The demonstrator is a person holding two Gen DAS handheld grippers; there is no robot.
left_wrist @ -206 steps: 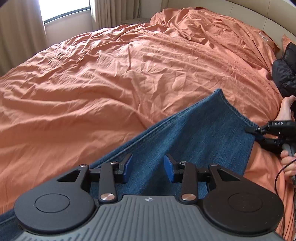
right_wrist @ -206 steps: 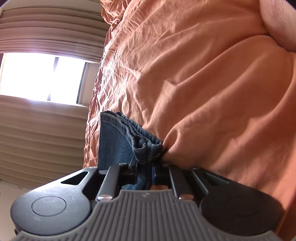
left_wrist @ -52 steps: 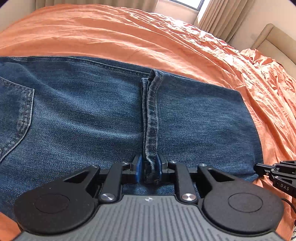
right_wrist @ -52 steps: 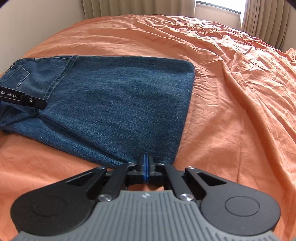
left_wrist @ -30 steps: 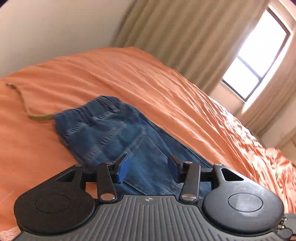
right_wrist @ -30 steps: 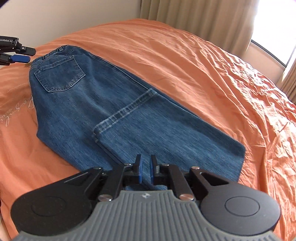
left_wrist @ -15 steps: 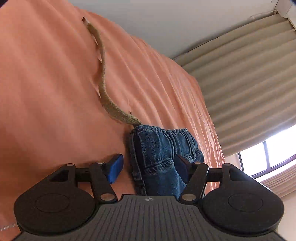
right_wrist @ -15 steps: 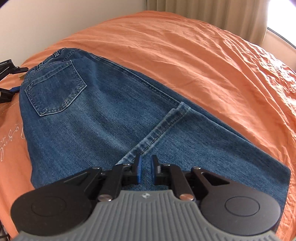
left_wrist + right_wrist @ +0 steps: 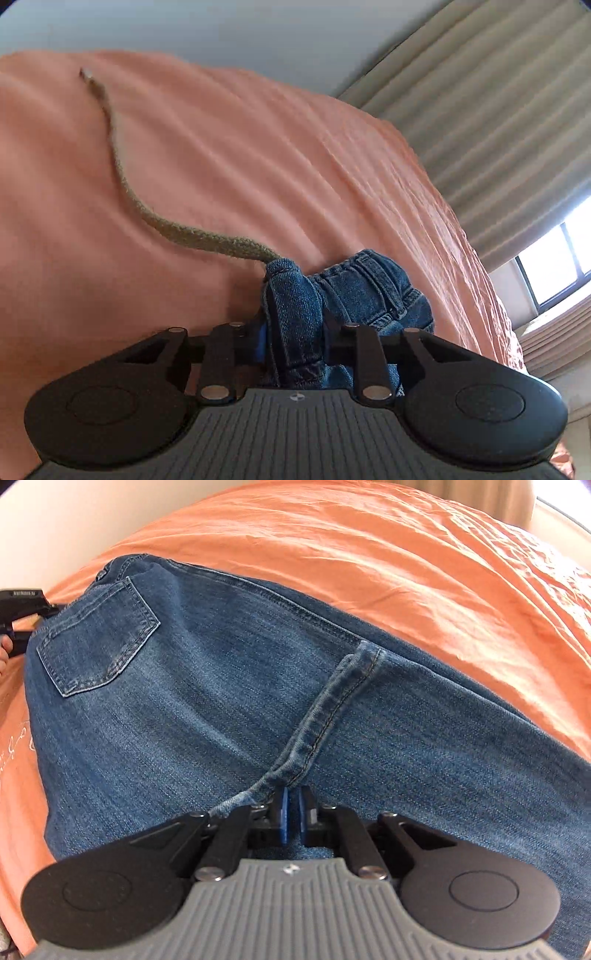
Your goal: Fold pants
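Blue jeans [image 9: 229, 701] lie folded on the orange bed, back pocket [image 9: 96, 638] up, with the leg hems [image 9: 328, 709] laid across the middle. My left gripper [image 9: 295, 332] is shut on the bunched waistband [image 9: 295, 314]; it also shows at the left edge of the right wrist view [image 9: 18, 620]. A tan drawstring [image 9: 155, 218] trails from the waistband over the sheet. My right gripper [image 9: 291, 812] sits low over the jeans just below the hems, jaws nearly together with a thin gap and nothing between them.
The orange bedsheet [image 9: 406, 554] surrounds the jeans. Beige curtains [image 9: 498, 122] and a window [image 9: 554, 269] stand beyond the bed. A pale wall [image 9: 221, 33] lies behind the bed's far side.
My left gripper closed from wide open onto the waistband. My right gripper moved closer and lower over the jeans toward the hems.
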